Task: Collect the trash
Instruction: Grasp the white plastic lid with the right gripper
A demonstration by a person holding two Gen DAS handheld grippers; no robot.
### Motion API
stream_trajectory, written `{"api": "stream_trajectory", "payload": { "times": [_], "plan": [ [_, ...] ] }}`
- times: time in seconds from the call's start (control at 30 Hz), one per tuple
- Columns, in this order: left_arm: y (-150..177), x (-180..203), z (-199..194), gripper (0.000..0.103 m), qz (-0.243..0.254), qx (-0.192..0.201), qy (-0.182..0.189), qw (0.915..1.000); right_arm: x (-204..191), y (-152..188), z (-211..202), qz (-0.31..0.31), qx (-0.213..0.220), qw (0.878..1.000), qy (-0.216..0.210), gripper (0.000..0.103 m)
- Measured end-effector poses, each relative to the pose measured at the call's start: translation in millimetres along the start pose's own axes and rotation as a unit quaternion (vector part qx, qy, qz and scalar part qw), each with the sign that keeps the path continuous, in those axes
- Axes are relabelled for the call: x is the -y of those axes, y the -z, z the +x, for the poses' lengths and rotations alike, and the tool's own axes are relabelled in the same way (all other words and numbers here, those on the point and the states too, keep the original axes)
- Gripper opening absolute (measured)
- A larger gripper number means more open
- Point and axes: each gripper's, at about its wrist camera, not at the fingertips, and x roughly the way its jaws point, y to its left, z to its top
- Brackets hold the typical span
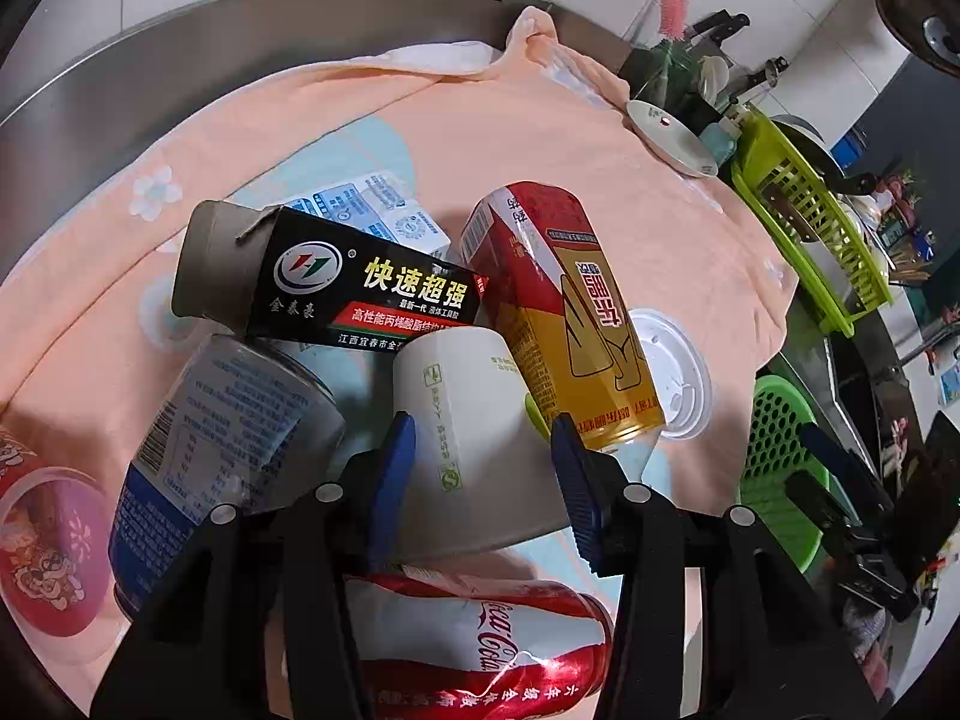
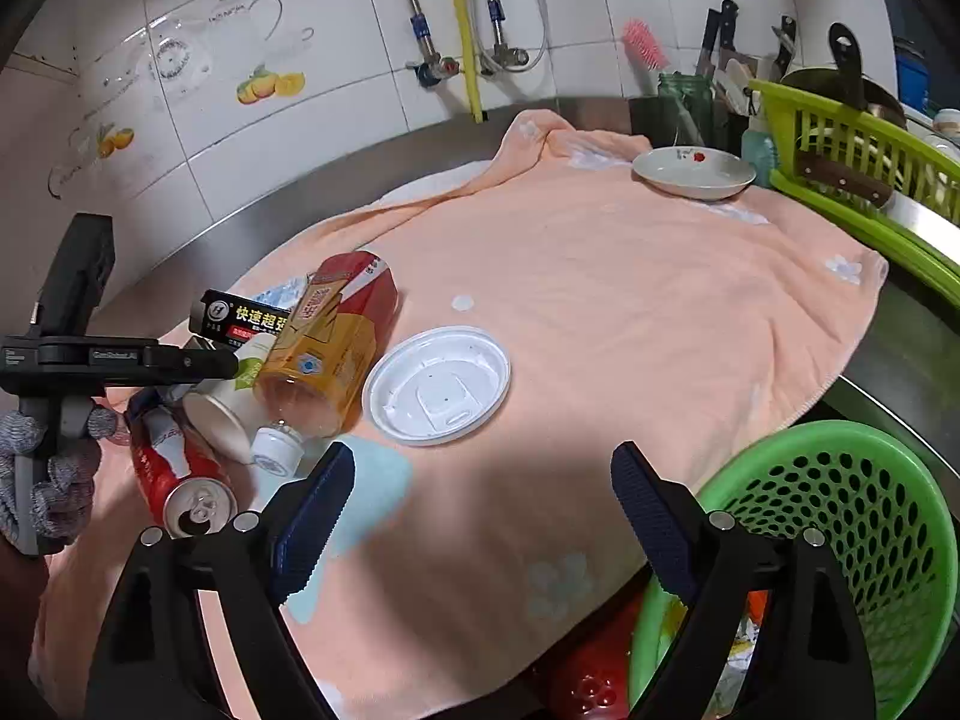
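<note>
Tiled kitchen wall and a steel desk spread with a peach towel (image 1: 540,138) frame the left wrist view. Most of the trash lies in one heap toward the near left corner of the desk: a black glue box (image 1: 336,282), a red-and-yellow drink bottle (image 1: 576,324) on its side, a blue-labelled can (image 1: 234,438), a Coca-Cola can (image 1: 492,648) at the near edge, and a white paper cup (image 1: 474,450). The left tongs (image 1: 486,468) stand about half open with the cup between the blue pads; the right-hand pad touches its wall, but whether the other one presses I cannot tell, so a firm grip is not certain. A white plastic lid (image 1: 678,384) lies flat just beyond the bottle.

From the right wrist, the same heap sits at the left edge of the desk, the lid (image 2: 438,384) just beside it on open towel. The right tongs (image 2: 480,498) hang wide open and empty above the towel, short of the lid. A green perforated basket (image 2: 840,516) sits off the near right corner, with some scraps already showing inside it.

Judging by this, collecting is at an early stage: a little is in the basket, while the cup, bottle, box, both cans and lid are all left on the desk.
</note>
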Motion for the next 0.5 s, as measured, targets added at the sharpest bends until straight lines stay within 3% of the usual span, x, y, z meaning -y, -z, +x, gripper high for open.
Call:
{"api": "stream_trajectory", "payload": {
  "times": [0.5],
  "plan": [
    [-3.7,1.4,3.1,0.052,0.011,-0.021,0.004,0.9997,-19.4,-10.5,67.4,-0.085,-0.06,0.994,-0.025,0.084]
  ]
}}
